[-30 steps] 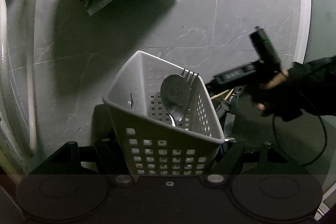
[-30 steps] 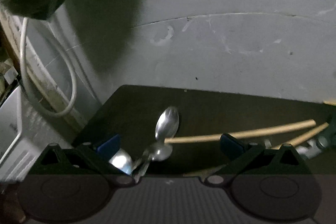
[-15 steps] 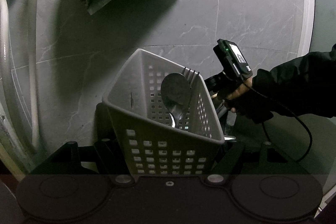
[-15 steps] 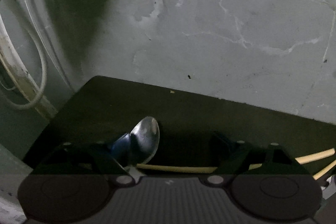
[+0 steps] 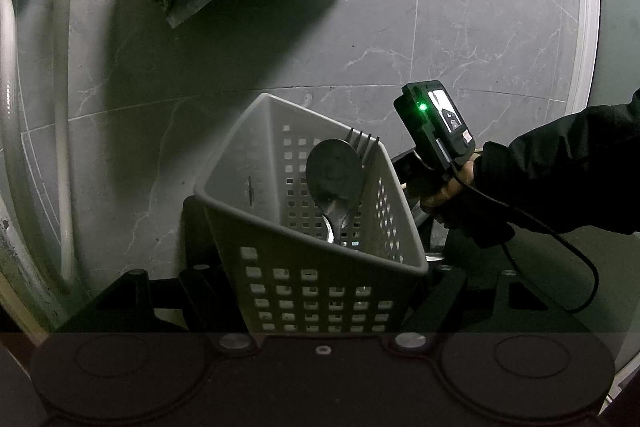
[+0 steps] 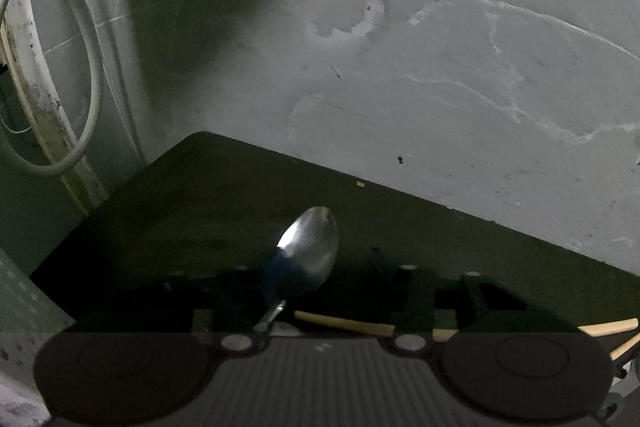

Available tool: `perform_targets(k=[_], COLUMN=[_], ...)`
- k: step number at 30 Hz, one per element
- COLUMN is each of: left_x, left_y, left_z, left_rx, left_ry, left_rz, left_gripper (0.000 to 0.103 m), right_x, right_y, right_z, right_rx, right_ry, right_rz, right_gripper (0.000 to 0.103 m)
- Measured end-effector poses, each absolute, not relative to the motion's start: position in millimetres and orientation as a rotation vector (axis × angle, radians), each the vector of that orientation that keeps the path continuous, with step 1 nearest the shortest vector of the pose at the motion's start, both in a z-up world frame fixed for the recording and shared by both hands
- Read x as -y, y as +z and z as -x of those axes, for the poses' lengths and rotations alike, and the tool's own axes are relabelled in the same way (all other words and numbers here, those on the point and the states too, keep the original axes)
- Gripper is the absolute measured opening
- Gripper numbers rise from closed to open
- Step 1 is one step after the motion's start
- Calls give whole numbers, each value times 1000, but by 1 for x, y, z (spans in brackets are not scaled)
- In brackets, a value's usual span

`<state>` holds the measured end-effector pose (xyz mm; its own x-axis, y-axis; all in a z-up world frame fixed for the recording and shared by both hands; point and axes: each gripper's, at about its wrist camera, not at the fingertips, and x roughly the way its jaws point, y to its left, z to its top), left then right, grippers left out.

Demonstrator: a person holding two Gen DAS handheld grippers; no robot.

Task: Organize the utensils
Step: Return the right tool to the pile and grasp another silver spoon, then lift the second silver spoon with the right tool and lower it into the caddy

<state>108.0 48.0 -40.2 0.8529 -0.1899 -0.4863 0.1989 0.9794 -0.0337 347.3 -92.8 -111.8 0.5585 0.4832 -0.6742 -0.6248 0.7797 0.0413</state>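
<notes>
My left hand-held gripper [image 5: 320, 291] stays clamped on the white perforated basket [image 5: 304, 251], a spoon and fork standing inside. My right hand-held gripper [image 6: 324, 279] has just been closing around the spoon [image 6: 310, 247] on the dark tabletop [image 6: 200, 211]; contact unclear.

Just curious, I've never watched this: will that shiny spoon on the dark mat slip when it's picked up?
Probably somewhat: the spoon looks like polished metal, so likely slippery. It looks stiff, not bendy. Its rounded bowl may rock on the mat.
</notes>
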Motion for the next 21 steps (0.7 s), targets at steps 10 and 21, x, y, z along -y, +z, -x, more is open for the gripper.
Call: perform_targets(k=[10, 21], left_x=[-48, -48], left_y=[-39, -41], left_z=[-109, -108], left_rx=[-509, -506], left_ry=[-203, -204], left_rz=[-13, -12], left_gripper=[76, 76], right_x=[92, 102], right_y=[-106, -94], right_z=[-349, -345], right_rx=[-722, -677], right_ry=[629, 587], right_rz=[158, 33], right_gripper=[7, 1])
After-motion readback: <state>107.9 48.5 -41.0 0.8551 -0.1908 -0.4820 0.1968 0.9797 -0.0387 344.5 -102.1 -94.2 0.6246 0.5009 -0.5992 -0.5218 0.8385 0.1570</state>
